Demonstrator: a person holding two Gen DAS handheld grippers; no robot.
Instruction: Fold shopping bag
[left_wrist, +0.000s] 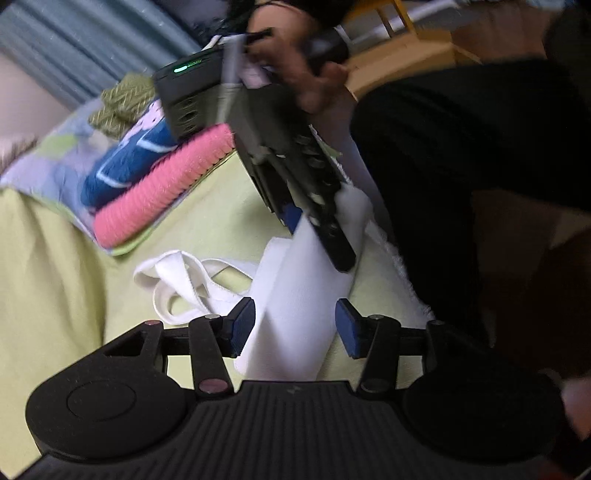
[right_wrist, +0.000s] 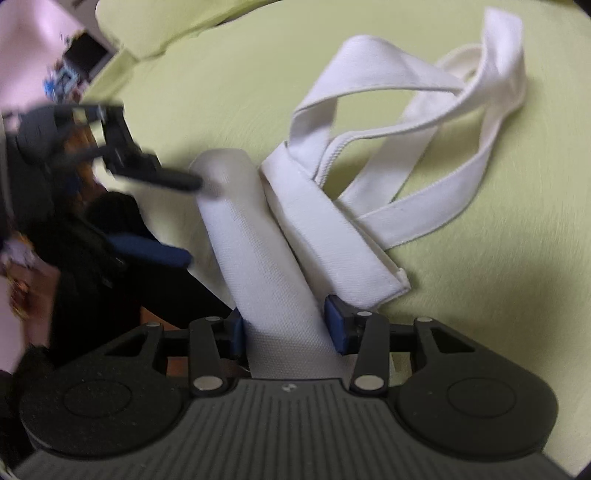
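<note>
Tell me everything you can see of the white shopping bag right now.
The white shopping bag looks like woven cloth, folded into a long narrow roll on the pale green sheet. Its flat handles sprawl loose and crossed at one side. The right gripper straddles one end, blue pads at the cloth; the left gripper brackets the other, jaws apart.

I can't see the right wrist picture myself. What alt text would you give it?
A white fabric shopping bag, rolled into a long bundle, runs between the blue-padded fingers of the right gripper on a pale green surface. Its white handles lie looped beyond the roll. The left gripper, blurred, reaches the roll's far end.
</note>
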